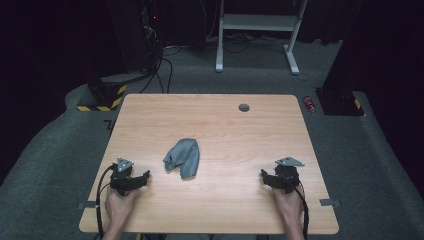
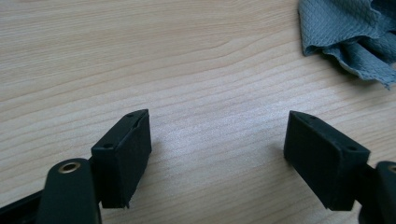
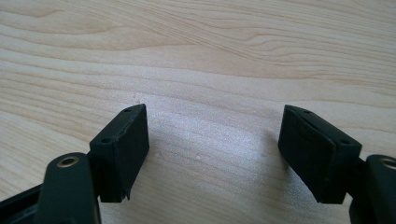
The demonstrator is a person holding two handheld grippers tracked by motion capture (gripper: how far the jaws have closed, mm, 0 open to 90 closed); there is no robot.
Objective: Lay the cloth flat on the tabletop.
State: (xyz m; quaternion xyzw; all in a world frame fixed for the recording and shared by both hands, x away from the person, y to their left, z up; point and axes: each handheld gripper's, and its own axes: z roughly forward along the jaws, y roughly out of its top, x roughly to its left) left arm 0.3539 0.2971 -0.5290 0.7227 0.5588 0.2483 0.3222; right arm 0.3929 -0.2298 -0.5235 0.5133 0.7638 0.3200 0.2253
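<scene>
Right, nearest me both hands rest low on the table (image 1: 220, 210): my left gripper (image 1: 145, 176) and right gripper (image 1: 262, 176) stand wide open, holding nothing. I'd come in on the cloth's (image 1: 183, 157) two near corners together. It lies crumpled mid-table, long axis running away from me, slightly tilted
</scene>
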